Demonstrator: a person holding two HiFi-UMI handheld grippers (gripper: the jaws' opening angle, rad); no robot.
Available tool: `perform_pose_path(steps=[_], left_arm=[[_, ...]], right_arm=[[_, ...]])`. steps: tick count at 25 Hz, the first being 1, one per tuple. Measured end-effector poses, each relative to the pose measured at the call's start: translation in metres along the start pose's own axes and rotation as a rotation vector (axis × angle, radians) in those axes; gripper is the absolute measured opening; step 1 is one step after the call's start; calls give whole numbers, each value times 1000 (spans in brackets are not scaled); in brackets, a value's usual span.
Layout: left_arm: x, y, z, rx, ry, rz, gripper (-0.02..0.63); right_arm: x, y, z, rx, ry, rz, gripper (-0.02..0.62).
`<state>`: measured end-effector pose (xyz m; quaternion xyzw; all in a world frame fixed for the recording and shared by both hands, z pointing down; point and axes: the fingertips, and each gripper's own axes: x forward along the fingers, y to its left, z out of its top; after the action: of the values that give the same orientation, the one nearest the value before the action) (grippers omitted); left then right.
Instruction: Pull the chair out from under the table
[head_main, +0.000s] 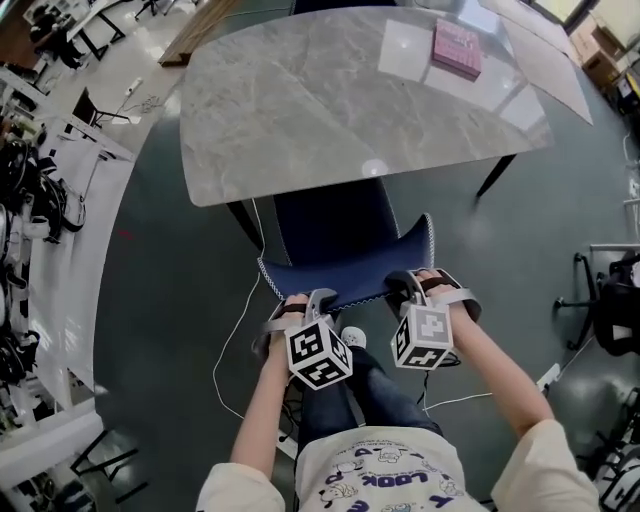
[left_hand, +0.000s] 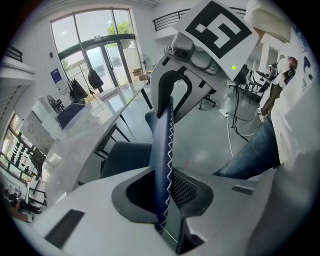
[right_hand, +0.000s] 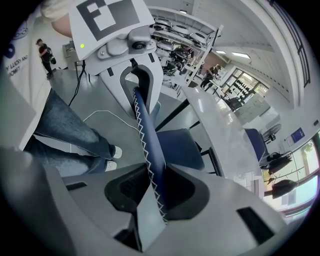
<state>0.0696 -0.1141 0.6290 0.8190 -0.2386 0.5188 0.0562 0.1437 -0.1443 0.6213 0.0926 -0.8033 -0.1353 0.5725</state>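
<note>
The head view is showing the chair (head_main: 330, 225) with its seat partly under the marble table (head_main: 300, 110), the left gripper (head_main: 305, 303) and right gripper (head_main: 418, 287) both clamping the top of its backrest (head_main: 345, 268). Only the gripper views are revealing the zigzag-stitched edge (left_hand: 166, 150) pinched tight between each pair of jaws.

Two bare forearms, left (head_main: 262, 410) and right (head_main: 500, 370), reach forward and down, side by side. The left hand (head_main: 283, 322) carries the grey, marker-cubed left gripper (head_main: 312, 298), and the right hand (head_main: 447, 292) carries the matching right gripper (head_main: 405, 285). Both point steeply downward. Each gripper's fingers (left_hand: 187, 190) (right_hand: 125, 187) clamp the dark blue, white-stitched chair backrest (head_main: 345, 270) at its top edge.
</note>
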Motion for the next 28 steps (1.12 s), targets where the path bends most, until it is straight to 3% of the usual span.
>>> perform_pose_path(steps=[28], left_arm=[[-40,-112,-40,15,11,-22,78]], right_arm=[[-38,121,10,19,44,60,98]])
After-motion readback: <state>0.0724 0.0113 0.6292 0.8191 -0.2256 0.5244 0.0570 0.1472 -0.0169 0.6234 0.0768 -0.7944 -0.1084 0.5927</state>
